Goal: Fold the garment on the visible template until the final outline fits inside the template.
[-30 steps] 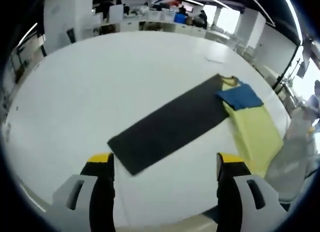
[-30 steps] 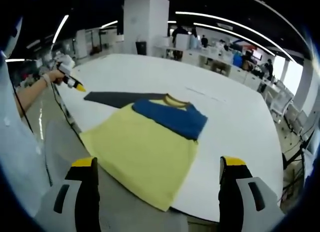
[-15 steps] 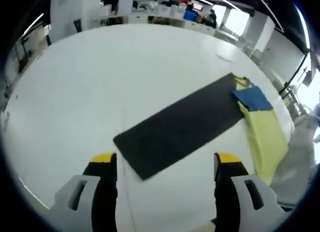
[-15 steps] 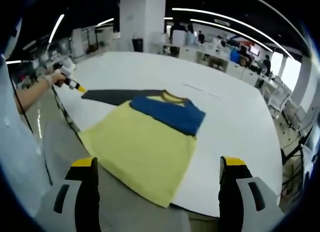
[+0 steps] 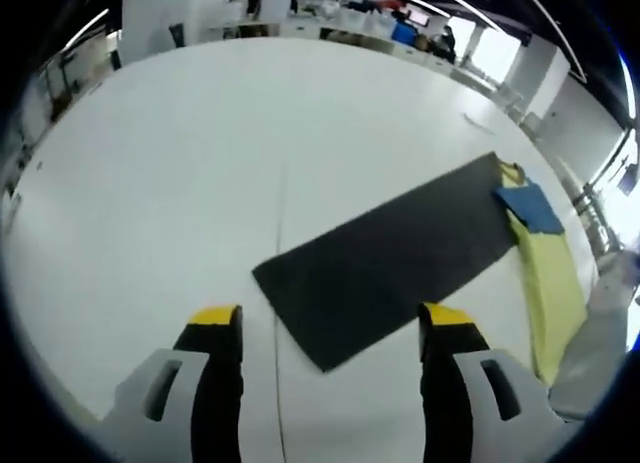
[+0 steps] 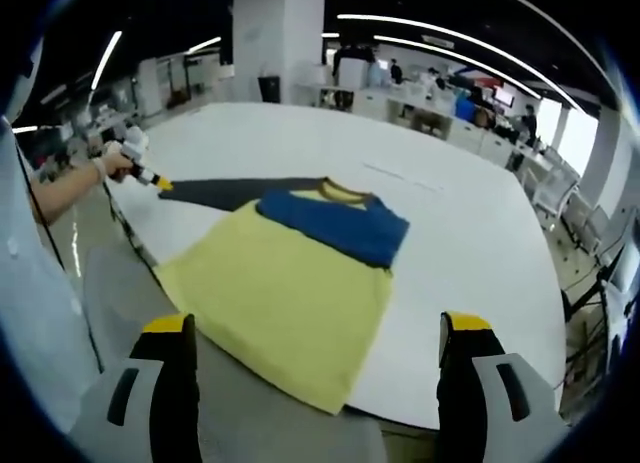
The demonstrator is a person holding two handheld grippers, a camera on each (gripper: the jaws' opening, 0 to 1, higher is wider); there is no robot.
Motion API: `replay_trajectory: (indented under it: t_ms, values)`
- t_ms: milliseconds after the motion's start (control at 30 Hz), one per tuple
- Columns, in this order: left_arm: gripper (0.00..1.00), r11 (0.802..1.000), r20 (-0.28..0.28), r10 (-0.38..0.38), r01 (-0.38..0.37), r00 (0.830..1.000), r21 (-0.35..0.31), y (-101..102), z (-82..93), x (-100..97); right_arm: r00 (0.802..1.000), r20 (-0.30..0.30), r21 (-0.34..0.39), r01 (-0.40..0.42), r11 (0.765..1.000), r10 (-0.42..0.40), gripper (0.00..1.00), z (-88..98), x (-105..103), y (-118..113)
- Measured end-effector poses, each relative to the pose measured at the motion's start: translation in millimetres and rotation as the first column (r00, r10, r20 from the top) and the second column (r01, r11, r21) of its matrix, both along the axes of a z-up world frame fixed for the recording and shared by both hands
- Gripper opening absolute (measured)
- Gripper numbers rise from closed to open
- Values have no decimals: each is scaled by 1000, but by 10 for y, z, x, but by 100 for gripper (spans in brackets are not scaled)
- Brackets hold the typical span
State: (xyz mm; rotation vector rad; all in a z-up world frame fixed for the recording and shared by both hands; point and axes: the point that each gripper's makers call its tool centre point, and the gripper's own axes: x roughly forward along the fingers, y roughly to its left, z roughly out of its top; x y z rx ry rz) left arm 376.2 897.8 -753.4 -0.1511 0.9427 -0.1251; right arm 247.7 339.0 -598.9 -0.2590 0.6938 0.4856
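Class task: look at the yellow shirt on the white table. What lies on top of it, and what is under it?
A blue folded part lies on the yellow shirt near its collar. Beneath is the white table; the dark template passes under the collar end. How far it extends underneath is hidden.

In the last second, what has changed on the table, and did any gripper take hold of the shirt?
Only the left gripper moved: it came nearer to the end of the dark template, jaws open and empty. The right gripper stayed open above the yellow and blue garment. Nothing was taken hold of or let go. The garment, the template and the white table lie as before.
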Motion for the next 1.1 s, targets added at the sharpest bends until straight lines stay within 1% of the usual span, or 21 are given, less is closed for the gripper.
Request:
replay_trajectory:
  t_ms: [167,200,267,400,600,700,733,800,933,1000,1100]
  values:
    - [63,1000,-1,28,-28,1000,-13,87,-63,39,1000,0,0,4,1000,-4,100,6,17,5]
    - [61,999,18,32,-32,999,-4,112,-39,55,1000,1,0,5,1000,-5,100,9,23,6]
    - [58,999,5,47,-47,999,-13,136,-51,42,1000,3,-1,2,1000,-2,100,17,33,16]
    - [54,999,13,53,-53,999,-9,162,-44,31,1000,-2,-3,-6,1000,6,100,10,39,37]
    - [43,999,9,24,-25,1000,29,167,-63,-10,1000,-2,7,-9,1000,9,100,15,51,63]
    - [34,999,6,20,-20,1000,30,155,-63,-14,1000,0,8,-13,1000,13,100,23,55,66]
    - [30,1000,6,8,-8,1000,29,129,-65,-14,1000,2,8,-13,1000,13,100,26,56,64]
    - [27,999,14,-20,19,1000,44,92,-75,6,1000,2,9,-13,1000,13,100,27,57,62]
    - [19,997,4,-9,9,1000,80,161,-86,33,1000,2,9,-15,1000,15,100,38,49,61]
    - [16,995,-4,-14,14,1000,95,189,-93,35,1000,2,7,-13,1000,13,100,42,44,51]
    - [15,993,-11,-28,30,1000,116,196,-103,40,1000,1,8,-11,1000,11,100,40,37,44]
